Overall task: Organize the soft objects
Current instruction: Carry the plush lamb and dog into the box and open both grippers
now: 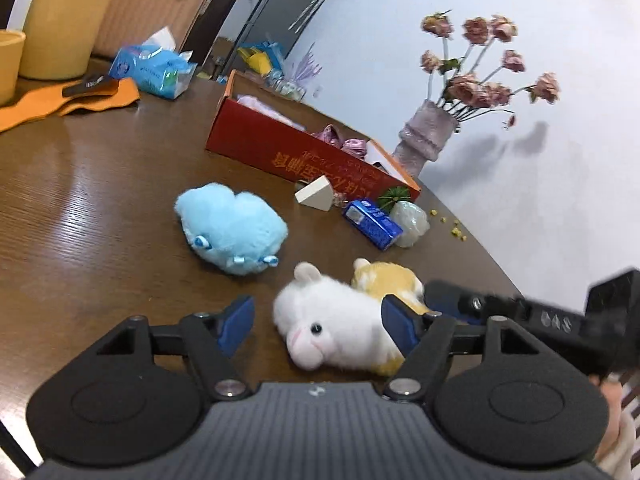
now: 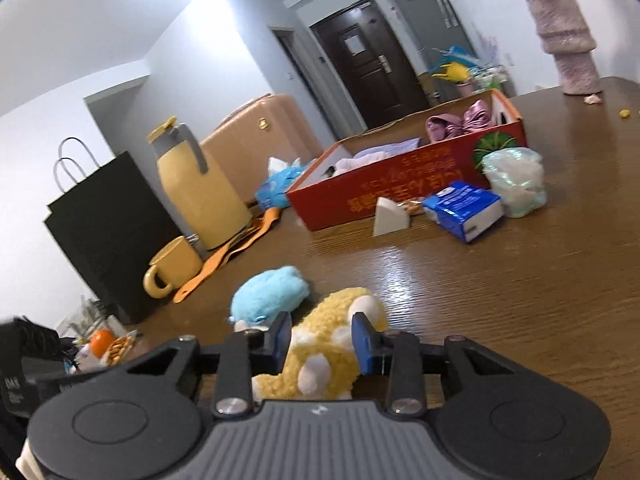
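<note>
With the left tool (image 1: 316, 326) spread around the white plush (image 1: 332, 328) on the table (image 1: 100, 200) and the right tool (image 2: 322, 338) pinching the yellow plush (image 2: 324, 348), both are mid-pickup, likely needing a lift toward the red box (image 2: 384, 196).

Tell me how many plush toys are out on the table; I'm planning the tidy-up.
3: blue plush mid-table, white plush between the left tool fingers, yellow plush between the right tool fingers. The box may hide more.

plush toys (image 1: 336, 320) on table (image 1: 100, 208), box (image 1: 280, 148) behind them
</note>
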Demonstrator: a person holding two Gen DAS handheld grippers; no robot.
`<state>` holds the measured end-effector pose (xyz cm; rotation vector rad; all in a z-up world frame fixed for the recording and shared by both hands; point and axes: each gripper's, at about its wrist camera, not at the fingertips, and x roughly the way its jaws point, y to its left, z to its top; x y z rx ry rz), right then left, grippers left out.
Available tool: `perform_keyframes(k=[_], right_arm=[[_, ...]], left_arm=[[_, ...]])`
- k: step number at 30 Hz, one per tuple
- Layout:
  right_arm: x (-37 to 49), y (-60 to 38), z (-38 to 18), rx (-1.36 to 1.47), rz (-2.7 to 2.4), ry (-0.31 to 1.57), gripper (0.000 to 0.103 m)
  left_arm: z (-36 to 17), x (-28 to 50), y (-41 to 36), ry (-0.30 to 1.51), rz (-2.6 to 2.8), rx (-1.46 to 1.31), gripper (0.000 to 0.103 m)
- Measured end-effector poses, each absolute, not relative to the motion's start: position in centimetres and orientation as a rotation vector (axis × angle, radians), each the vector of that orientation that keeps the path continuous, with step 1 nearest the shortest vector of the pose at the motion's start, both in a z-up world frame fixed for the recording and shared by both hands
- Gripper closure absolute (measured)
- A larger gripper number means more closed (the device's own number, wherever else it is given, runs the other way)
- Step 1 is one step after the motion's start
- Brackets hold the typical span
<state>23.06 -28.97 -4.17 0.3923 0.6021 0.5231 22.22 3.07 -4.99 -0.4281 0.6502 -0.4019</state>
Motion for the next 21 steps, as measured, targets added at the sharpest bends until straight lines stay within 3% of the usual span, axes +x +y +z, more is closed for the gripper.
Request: perform_keyframes(k=[2, 4, 5, 13, 21], right_arm=[[23.3, -28.6, -4.4, 0.403, 0.517, 0.621, 0.063], [23.4, -28.1, -4.7, 0.417, 0.508, 0.640, 0.051], [23.5, -27.8, -4.9, 0.416, 0.497, 0.645, 0.051], [24.1, -28.2, -5.2, 0.483, 0.453, 0.646, 0.063], [31.9, -32.5, 4.6, 0.336, 0.423, 0.435, 0.063]], left_arm=[[-5.3, 23.3, 2.8, 0.681, -0.400, -0.445, 0.038], [-5.8, 23.6, 2.8, 0.723, -0.425, -0.477, 0.052], [-6.0, 23.7, 2.9, 0.727, -0.447, -0.502, 0.056], [-4.8, 25.1, 1.7, 0.739, -0.456, -0.581, 0.061], [3.7, 36.6, -5.2, 0.573, -0.556, -0.501, 0.062]])
